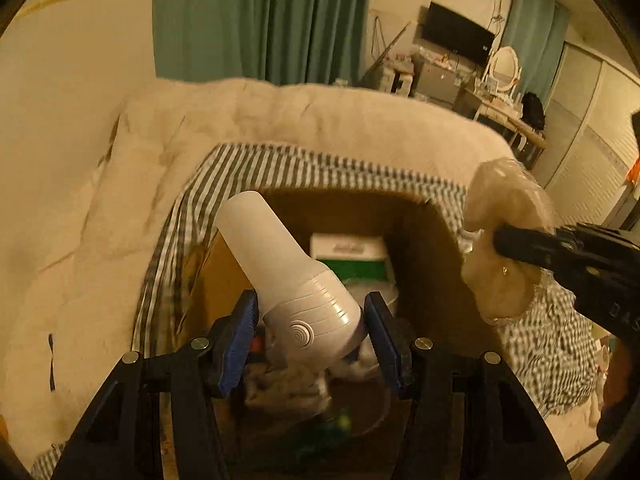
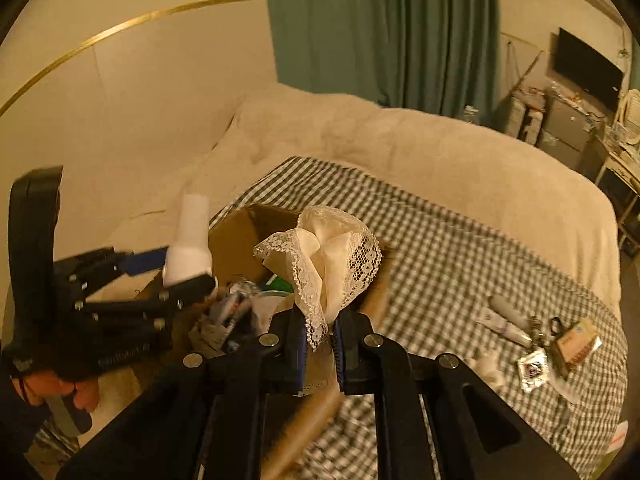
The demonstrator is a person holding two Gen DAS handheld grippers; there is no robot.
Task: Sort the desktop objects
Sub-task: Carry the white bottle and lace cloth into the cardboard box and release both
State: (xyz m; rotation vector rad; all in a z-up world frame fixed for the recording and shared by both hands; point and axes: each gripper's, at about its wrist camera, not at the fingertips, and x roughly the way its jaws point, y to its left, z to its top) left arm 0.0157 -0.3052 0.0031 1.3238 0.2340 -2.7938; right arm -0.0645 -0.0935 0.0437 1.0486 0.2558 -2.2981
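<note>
Your left gripper [image 1: 310, 338] clamps the white plastic torch-shaped device [image 1: 288, 276] by its ribbed base — body slanting up-left above the brown cardboard box [image 1: 424, 248]. Your right gripper [image 2: 318, 350], nearly closed, pinches the cream lace-edged cloth [image 2: 328, 264] over the same box, which sits on the green-checked sheet [image 2: 452, 240] on a bed; teal curtains [image 2: 380, 28] behind.

Left gripper [image 1: 310, 330] pitched down, jaws clamped half-wide; right gripper [image 2: 320, 350] pitched down, nearly closed, gripping.
</note>
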